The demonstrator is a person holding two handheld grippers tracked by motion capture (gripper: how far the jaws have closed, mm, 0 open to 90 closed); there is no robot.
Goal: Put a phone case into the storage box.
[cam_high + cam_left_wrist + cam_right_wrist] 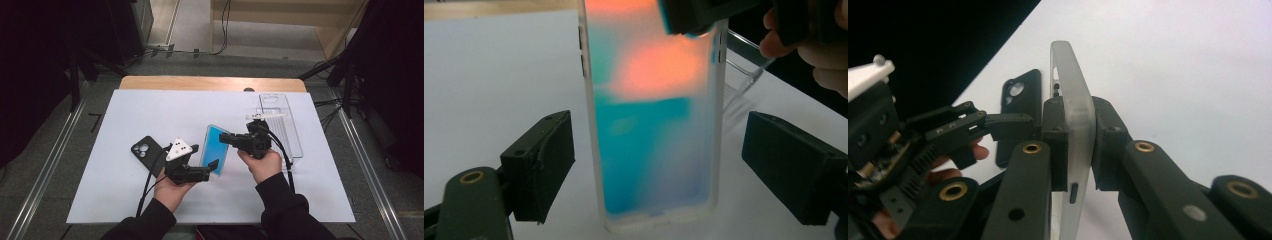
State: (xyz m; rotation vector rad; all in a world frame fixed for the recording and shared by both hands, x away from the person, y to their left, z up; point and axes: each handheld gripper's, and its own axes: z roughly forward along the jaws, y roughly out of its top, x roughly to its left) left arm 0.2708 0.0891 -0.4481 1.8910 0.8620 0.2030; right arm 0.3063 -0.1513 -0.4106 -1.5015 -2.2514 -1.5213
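A phone with a blue and orange screen in a frosted clear case [214, 148] is held tilted up off the white mat [125, 115]. My right gripper [226, 138] is shut on the phone's upper end; in the right gripper view its pads [1054, 135] clamp the case edge [1074, 90] from both sides. My left gripper [204, 156] is open around the phone's lower part. In the left gripper view the phone [654, 125] stands between the two pads [544, 165], with a gap on each side.
A black phone [143, 149] lies camera side up on the mat, left of the left hand, and also appears as the black phone [1020, 110] behind the left gripper. A clear plastic tray [281, 125] sits at the mat's right. Floor rails run along both table sides.
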